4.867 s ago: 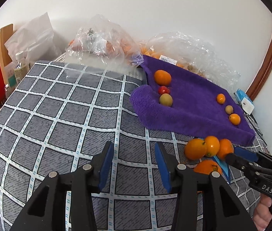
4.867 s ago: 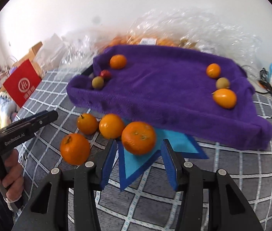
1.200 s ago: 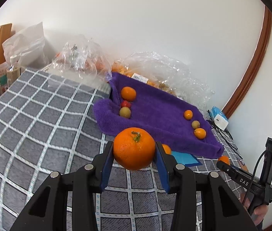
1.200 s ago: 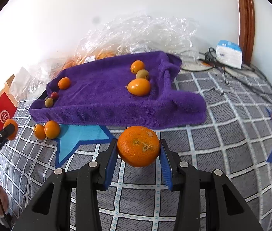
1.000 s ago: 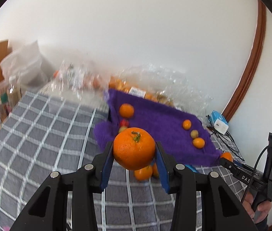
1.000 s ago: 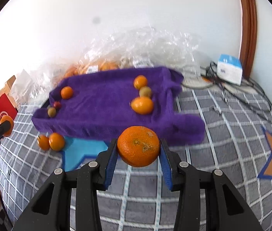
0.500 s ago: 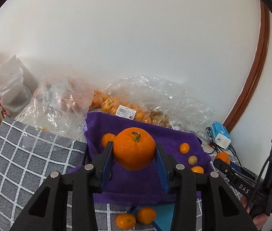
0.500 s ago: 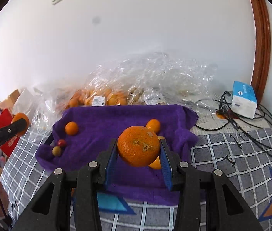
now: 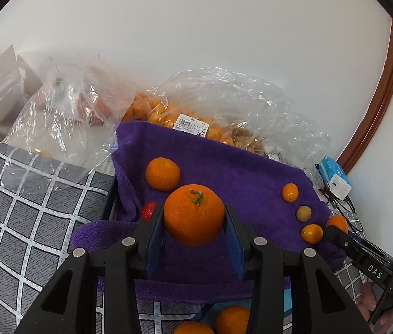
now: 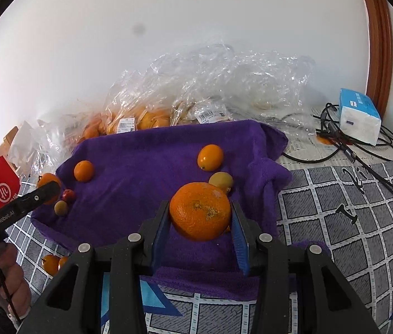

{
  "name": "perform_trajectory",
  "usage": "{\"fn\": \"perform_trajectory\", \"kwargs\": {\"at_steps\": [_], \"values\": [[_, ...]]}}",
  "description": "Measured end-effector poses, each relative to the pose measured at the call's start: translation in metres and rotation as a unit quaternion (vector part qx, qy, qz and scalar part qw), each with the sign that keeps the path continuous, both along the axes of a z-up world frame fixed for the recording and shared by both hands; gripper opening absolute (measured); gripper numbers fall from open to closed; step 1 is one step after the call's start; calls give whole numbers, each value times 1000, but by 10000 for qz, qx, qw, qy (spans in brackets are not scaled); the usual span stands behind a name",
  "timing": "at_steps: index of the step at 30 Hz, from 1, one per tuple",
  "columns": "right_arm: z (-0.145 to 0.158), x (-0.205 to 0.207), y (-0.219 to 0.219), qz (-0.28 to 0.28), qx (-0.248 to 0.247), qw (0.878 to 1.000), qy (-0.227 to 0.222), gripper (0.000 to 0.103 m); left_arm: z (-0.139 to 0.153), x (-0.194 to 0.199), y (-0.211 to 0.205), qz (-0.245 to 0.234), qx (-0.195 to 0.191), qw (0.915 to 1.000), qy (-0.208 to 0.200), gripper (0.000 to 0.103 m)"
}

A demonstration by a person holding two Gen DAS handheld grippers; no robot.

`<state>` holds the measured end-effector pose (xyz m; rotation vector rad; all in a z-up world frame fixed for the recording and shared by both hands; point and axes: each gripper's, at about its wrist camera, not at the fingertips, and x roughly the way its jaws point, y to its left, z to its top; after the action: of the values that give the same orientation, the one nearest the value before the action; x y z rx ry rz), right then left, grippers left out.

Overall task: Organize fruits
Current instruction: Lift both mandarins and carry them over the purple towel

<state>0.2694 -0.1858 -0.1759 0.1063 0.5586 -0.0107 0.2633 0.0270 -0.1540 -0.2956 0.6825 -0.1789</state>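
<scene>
**Both grippers loaded above the purple towel**

Overhead of the purple towel (image 9: 238, 175), my left gripper (image 9: 193, 232) clamped a stemmed orange (image 9: 193, 214) between its blue pads (image 9: 153, 239), stem end turned up toward the camera. Just beyond that fruit, a smaller orange (image 9: 162, 174) lay on the towel's far-left part, and a red fruit (image 9: 147, 211) showed partly at the left finger's edge. Toward the towel's right side sat a small orange fruit (image 9: 289, 192), a brownish round fruit (image 9: 303, 213) and another small orange fruit (image 9: 311, 233), in a near-to-far row. Two loose oranges (image 9: 231, 318) rested on the grey checked cloth (image 9: 29, 200) at the near edge, below the towel.

In the right wrist view, my right gripper (image 10: 200, 228) pinched a blemished orange (image 10: 199, 211) in the same way, held over the towel's near-right portion. Behind it lay a yellowish fruit (image 10: 221, 181) and, farther back, an oval orange fruit (image 10: 210, 157). The other gripper's orange appeared at far left, over the towel's left edge.

Clear plastic bags of fruit (image 10: 146, 117) were heaped along the wall behind the towel. A blue and white box (image 10: 359, 115) and black cables (image 10: 363, 153) lay to the far right; a red package (image 10: 0, 190) stood at far left.
</scene>
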Motion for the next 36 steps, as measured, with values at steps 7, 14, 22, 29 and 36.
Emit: {"fn": "perform_trajectory", "kwargs": {"at_steps": [7,14,22,29,36], "values": [[-6,5,1,-24,-130,9999,96,42,-6,4,2,34,-51,10000,68,40],[-9,4,8,153,-161,9996,155,42,-6,5,0,-5,-13,10000,39,40],[-19,10,16,250,-309,9985,379,42,-7,6,-1,-3,-34,10000,83,40],[-25,15,15,181,-387,9976,537,42,-9,7,-3,-53,4,9999,102,40],[-27,15,16,142,-461,9974,544,42,-11,7,-7,-147,102,9997,155,40]]}}
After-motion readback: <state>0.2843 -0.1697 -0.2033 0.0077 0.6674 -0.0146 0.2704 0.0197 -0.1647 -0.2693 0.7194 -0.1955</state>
